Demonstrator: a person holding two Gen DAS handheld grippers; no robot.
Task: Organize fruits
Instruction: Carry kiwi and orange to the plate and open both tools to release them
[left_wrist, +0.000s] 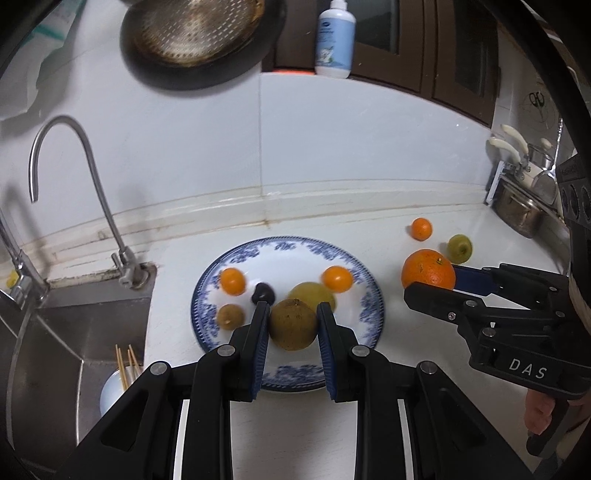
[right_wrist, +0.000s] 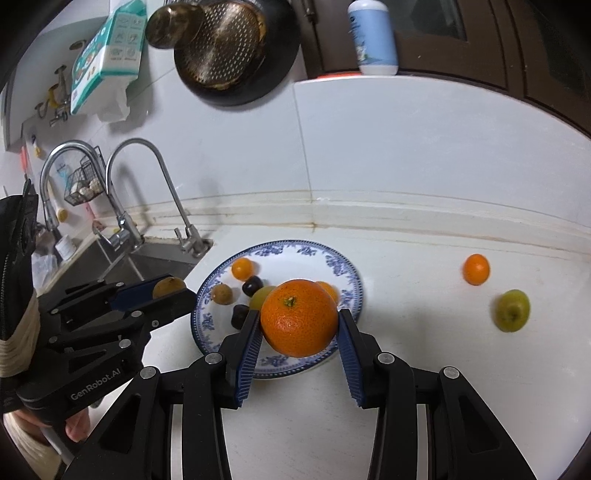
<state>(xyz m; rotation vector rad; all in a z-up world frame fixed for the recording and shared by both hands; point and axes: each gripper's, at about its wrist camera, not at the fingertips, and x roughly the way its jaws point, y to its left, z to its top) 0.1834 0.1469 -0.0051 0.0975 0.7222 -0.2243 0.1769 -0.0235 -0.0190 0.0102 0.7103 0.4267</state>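
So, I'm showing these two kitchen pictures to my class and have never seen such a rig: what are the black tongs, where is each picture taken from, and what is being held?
They are hand-held grippers, one in each of a person's hands, with no robot arm. Each carries a wide-angle camera looking forward along its jaws, so each picture comes from one gripper.

In the left camera's view, the left gripper holds a brownish round fruit above the blue-patterned plate, which already carries several small fruits. In the right camera's view, the right gripper holds the large orange.

On the white counter right of the plate lie a small orange fruit and a green fruit. A sink is at the left.
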